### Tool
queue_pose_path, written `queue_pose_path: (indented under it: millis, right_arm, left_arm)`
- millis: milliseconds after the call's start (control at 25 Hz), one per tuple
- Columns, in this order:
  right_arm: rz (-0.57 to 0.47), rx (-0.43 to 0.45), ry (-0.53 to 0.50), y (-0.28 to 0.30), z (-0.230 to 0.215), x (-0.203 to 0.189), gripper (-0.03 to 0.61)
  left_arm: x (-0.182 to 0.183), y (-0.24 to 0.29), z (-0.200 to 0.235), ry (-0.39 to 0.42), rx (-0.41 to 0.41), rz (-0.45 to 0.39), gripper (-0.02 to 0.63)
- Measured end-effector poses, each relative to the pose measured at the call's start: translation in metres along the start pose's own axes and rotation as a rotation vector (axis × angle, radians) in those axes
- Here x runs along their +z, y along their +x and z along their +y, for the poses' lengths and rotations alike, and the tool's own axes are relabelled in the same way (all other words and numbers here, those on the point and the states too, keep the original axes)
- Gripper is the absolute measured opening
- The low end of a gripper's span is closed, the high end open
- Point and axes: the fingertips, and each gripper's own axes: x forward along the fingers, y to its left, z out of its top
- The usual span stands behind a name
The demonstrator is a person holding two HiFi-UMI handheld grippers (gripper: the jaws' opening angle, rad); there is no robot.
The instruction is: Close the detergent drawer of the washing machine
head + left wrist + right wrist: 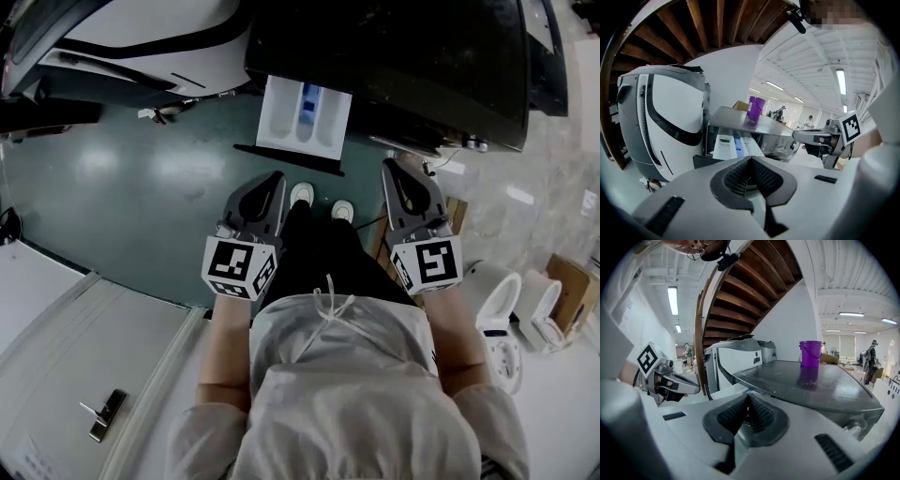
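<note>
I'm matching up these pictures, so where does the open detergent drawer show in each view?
Head view: detergent drawer top centre, pulled out of the washing machine.
Left gripper view: drawer centre-left, under the machine's top.
Right gripper view: likely the pale sliver left of centre.
Shared landmark: the machine's dark top.

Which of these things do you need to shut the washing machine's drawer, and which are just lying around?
For the job:
drawer, pulled out
washing machine
left gripper, shut, empty
right gripper, shut, empty

Just lying about:
purple bucket on the washing machine
white machine
toilets
</note>
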Motion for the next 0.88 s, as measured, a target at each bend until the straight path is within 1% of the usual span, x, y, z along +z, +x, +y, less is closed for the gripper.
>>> queue_pose_path:
  millis: [200, 360, 720, 880]
  right_arm:
    - [0.028, -0.028, 0.018, 0.02, 0.002, -0.025, 0.006]
    - [0.043, -0.036, 0.037, 0.032, 0.006, -0.037, 0.006]
    - [0.05, -0.041, 0.035, 0.04, 0.01, -0.034, 0.006]
    - [0.053, -0.061, 0.033, 0.039, 0.004, -0.032, 0.006]
  left_arm:
    - [-0.033, 0.023, 0.013, 0.027, -0.028, 0.047, 0.02]
    - [-0.047, 0.036, 0.023, 0.008, -0.033, 0.062, 0.02]
    - [-0.048, 0.045, 0.028, -0.045, -0.058, 0.055, 0.018]
    - [-0.036, 0.061, 0.032, -0.001, -0.054, 0.055, 0.018]
